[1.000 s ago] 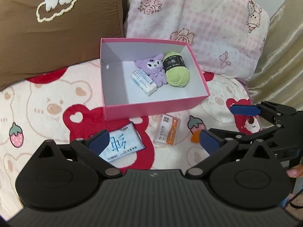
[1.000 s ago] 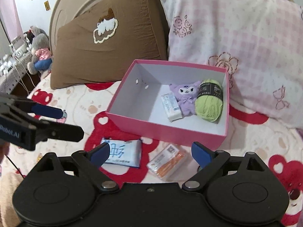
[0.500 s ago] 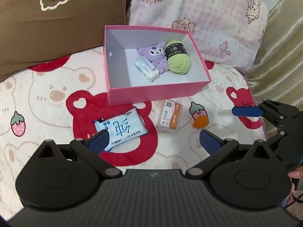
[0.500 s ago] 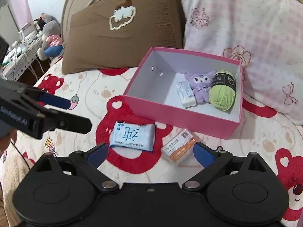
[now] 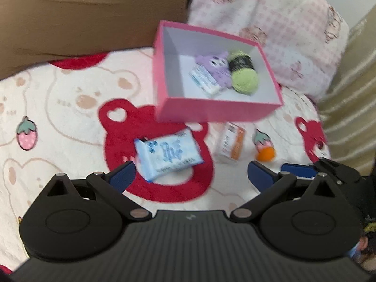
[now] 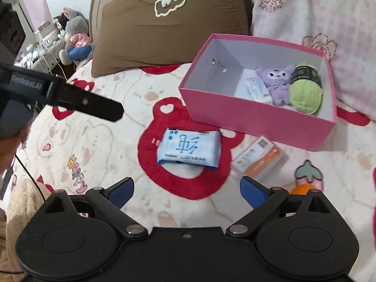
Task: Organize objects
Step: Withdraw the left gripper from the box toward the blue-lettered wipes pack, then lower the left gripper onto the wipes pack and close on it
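Clearly, both tools hang empty above the bear-print fleece blanket [image 6: 98, 141], with jaws spread wide and nothing between them. The open pink cardboard box [image 6: 253, 119] sits toward the pillows and already holds a purple plush toy [image 6: 277, 82], a ball of green yarn [image 6: 305, 96] and a small white packet [image 6: 257, 88]. Three things lie loose on the blanket in front of the box's near wall: a pale blue soft tissue pack [image 6: 190, 148], a white-and-orange rectangular carton [image 6: 258, 158] and a small orange ball [image 6: 299, 189].

The right gripper [image 6: 186, 188] is the nearer tool to the tissue pack, which lies straight ahead of its open jaws, a little beyond the fingertips, its long axis running across the view, roughly in line with the gap between the fingers. A grasp would probably go better across the pack's short side, which would call for a turn of the wrist. The left gripper [image 5: 190, 175] sees the same pack slightly left of centre and tilted; that view is blurred. The carton lies to the right of the pack, just beside the box.
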The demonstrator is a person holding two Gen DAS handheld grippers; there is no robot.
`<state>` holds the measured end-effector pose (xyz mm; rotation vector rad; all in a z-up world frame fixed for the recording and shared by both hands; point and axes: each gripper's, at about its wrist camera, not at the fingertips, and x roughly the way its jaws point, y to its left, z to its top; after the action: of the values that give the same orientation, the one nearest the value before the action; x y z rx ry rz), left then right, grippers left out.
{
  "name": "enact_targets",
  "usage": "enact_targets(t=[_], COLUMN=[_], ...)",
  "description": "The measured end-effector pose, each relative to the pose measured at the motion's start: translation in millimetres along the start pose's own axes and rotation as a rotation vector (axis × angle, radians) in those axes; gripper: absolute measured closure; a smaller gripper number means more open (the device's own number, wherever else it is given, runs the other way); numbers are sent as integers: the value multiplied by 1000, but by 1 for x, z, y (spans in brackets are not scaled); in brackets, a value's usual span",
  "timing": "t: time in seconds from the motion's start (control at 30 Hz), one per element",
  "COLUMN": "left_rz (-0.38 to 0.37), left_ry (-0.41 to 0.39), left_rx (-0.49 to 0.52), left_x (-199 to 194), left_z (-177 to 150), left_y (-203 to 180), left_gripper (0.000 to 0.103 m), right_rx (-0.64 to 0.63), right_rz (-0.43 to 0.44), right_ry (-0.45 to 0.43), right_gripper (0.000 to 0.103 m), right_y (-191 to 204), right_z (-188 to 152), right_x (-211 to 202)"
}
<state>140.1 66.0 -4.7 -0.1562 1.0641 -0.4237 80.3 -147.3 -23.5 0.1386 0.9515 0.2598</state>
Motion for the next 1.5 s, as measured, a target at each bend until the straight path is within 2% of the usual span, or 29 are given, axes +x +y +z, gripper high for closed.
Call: enact_targets(t=[0.07,0.13,0.4,0.57,0.67,0.77,0.83,0.97,1.17,1.23,1.33,1.5], left_rz=[0,1,1,11,43,95,114,105,75,76,99,100], left_ry=[8,13,9,11,12,-26,-50,-38,-4,-19,-86,-118], left_rx=[41,38,43,19,18,24,38,4,-55,-62,-90,-95], left_x=[6,11,34,56,70,77,81,91,112,116,119,126], left_z=[-4,-7,-19,-29,-34,-38,-40,-46,-54,-56,-56,-56], left_y=[0,1,9,18,24,28,31,42,56,59,63,73], left_gripper=[0,0,0,0,0,0,0,1,3,5,9,13], right_rx=[-46,-93,-151,-310,-355,-359,-357,-299,-186,-149,-119,-43], right_rz=[-52,-81,-54,-137,-167,-197,-192,-195,-140,-131,-157,-149], right_ry=[-36,-50,-73,-120,-131,-146,-120,-72,-83,-88,-113,-97], right_gripper=[5,5,5,5,5,5,5,5,5,5,5,5], right_y=[9,17,29,42,42,38,34,21,4,-2,-8,-24], right_z=[-1,-1,-3,-18,-22,-25,-28,-38,-45,-43,-39,-29], right_x=[6,11,31,46,56,66,76,94,106,109,107,110])
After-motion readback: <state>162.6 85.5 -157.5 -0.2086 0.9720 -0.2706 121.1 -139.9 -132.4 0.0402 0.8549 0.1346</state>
